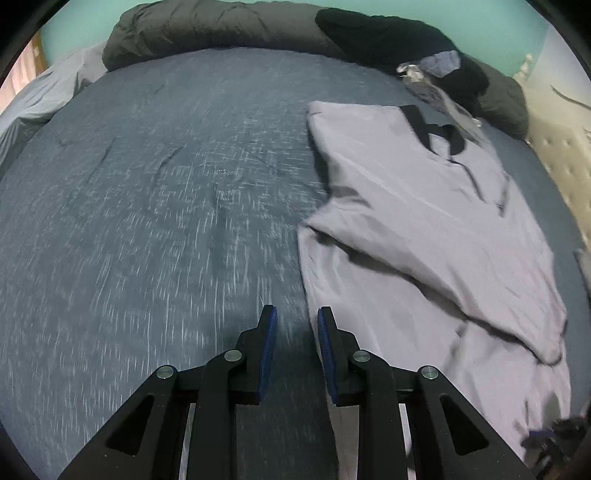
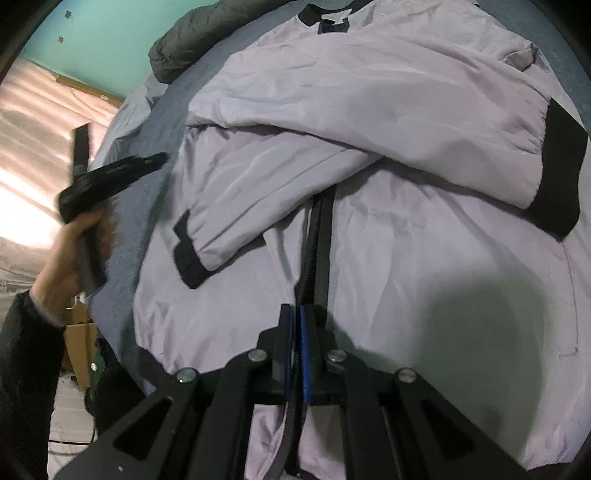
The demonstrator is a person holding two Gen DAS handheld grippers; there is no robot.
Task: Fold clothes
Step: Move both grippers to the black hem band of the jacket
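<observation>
A lilac jacket (image 2: 406, 258) with black cuffs, collar and zip lies face up on the bed, both sleeves folded across its front. One cuff (image 2: 188, 258) rests near the zip (image 2: 319, 236), and the other cuff (image 2: 561, 173) lies at the right. My right gripper (image 2: 297, 314) is shut on the zip edge at the jacket's hem, with the zip strip running between its pads. In the left wrist view the jacket (image 1: 424, 221) lies to the right. My left gripper (image 1: 297, 314) hovers open over the bare sheet beside the jacket's edge, nothing between its fingers. A hand (image 2: 66, 251) holds that gripper.
The bed has a dark blue-grey sheet (image 1: 166, 203). A rolled grey duvet (image 1: 207, 33) and a pile of dark clothes (image 1: 388, 40) lie along its far edge. A beige tufted headboard (image 1: 554, 155) stands at the right. A cardboard box (image 2: 81, 343) sits beside the bed.
</observation>
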